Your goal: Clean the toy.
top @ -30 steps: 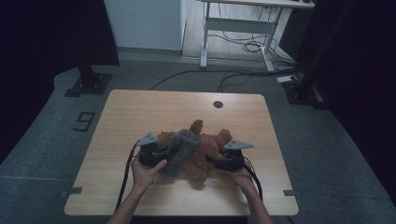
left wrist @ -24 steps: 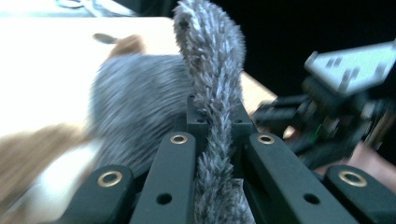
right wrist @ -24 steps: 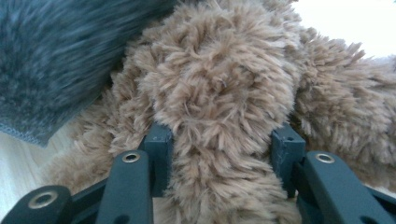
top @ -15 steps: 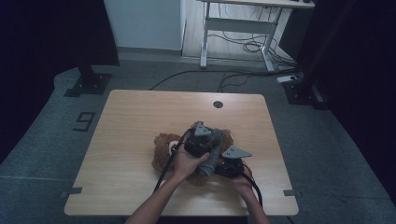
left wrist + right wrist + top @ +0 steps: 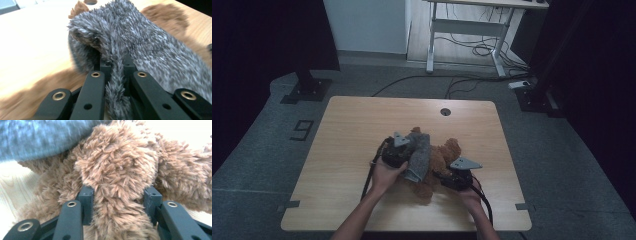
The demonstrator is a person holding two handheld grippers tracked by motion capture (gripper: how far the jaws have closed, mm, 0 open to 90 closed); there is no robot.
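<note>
A brown plush bear (image 5: 439,162) lies slightly right of the tabletop (image 5: 352,130) centre, with a grey fuzzy cloth (image 5: 418,156) draped over it. The left tool (image 5: 396,150) meets the cloth at its 9 o'clock side. The right tool (image 5: 456,175) sits against the bear at 4 o'clock, its jaws having just been closing.

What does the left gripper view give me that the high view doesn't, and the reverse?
Left gripper view alone: the left gripper with its jaws pinched shut on a thin fold of the grey fuzzy cloth, close enough to see the pile.
High view alone: the right gripper at the brown plush toy, both of the person's forearms, the whole table and the floor around it.
Both: grey cloth lying over the brown plush on the wooden table, and the table's round hole.
</note>
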